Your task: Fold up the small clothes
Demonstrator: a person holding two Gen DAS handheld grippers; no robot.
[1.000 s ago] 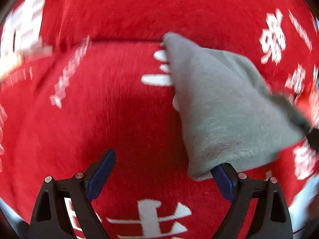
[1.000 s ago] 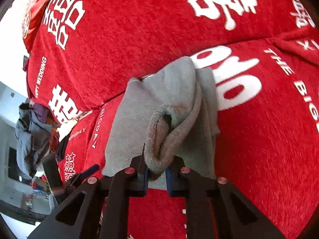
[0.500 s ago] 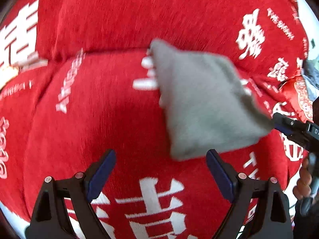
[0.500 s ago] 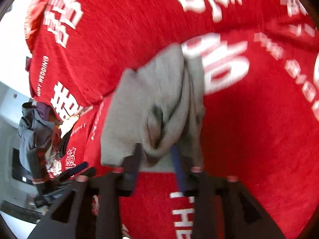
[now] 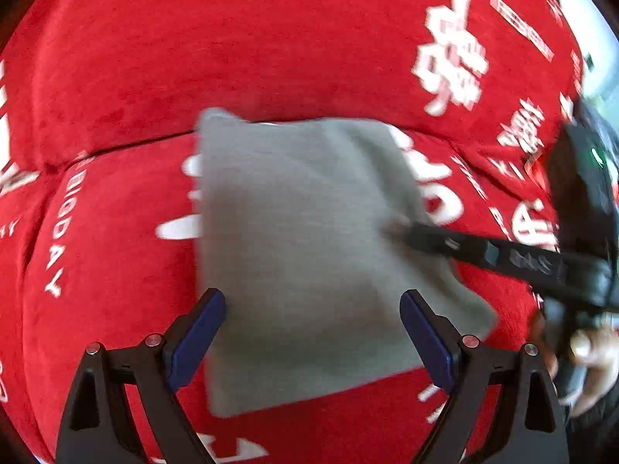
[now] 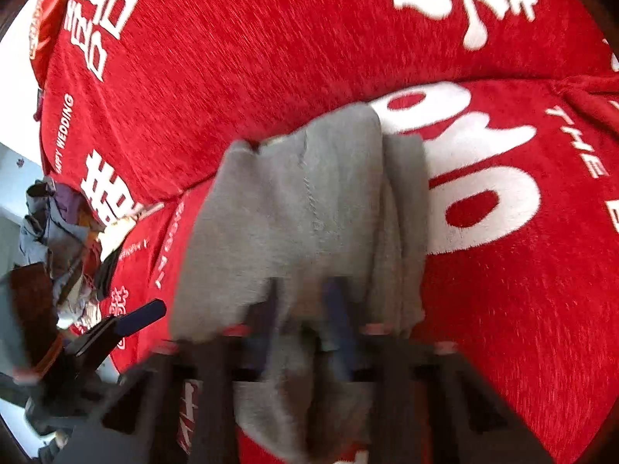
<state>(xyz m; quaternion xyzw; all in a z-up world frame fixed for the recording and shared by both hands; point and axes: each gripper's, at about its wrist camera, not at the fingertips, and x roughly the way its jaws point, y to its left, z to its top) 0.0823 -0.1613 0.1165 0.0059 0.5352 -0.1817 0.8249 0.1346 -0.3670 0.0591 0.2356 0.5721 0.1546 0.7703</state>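
A folded grey garment (image 5: 298,247) lies on a red sofa cover with white lettering. My left gripper (image 5: 311,332) is open and empty, its blue pads on either side of the garment's near edge, above it. My right gripper (image 6: 305,309) is blurred; its jaws stand slightly apart with a fold of the grey garment (image 6: 309,208) still between them. In the left wrist view the right gripper (image 5: 410,232) comes in from the right and touches the garment's right edge.
The red sofa seat (image 5: 108,270) meets the backrest (image 5: 232,38) along a seam behind the garment. A pile of other clothes (image 6: 50,224) lies at the far left of the right wrist view. A hand (image 5: 588,352) holds the right gripper.
The garment has come down flatter onto the seat and nearer my left gripper. The right gripper's jaws have parted from a tight pinch on the fold.
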